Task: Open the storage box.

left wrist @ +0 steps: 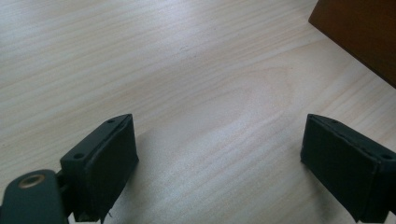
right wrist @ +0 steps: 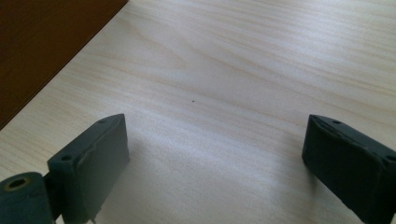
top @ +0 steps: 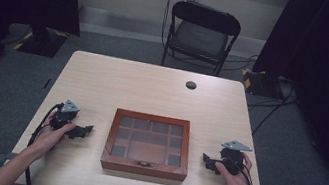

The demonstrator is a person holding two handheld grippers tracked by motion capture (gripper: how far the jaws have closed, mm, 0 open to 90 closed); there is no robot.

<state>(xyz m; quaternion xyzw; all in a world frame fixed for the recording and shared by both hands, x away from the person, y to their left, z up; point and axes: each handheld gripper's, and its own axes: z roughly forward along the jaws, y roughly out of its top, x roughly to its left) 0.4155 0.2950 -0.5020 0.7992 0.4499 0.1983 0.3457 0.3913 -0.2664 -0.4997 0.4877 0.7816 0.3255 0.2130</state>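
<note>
On table [top: 104,77] | box [top: 147,144] centre | L gripper [top: 81,131], R gripper [top: 207,161] wide apart

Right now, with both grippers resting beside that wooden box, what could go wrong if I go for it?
1. The wooden box has a glass-paned lid; a hard jaw hitting a pane could crack it.
2. The small latch at the front edge is tiny, so wide-open jaws may slip off it.
3. The box sits near the table's front edge, between the left gripper and right gripper; a push from either side might slide it instead of opening it.
</note>
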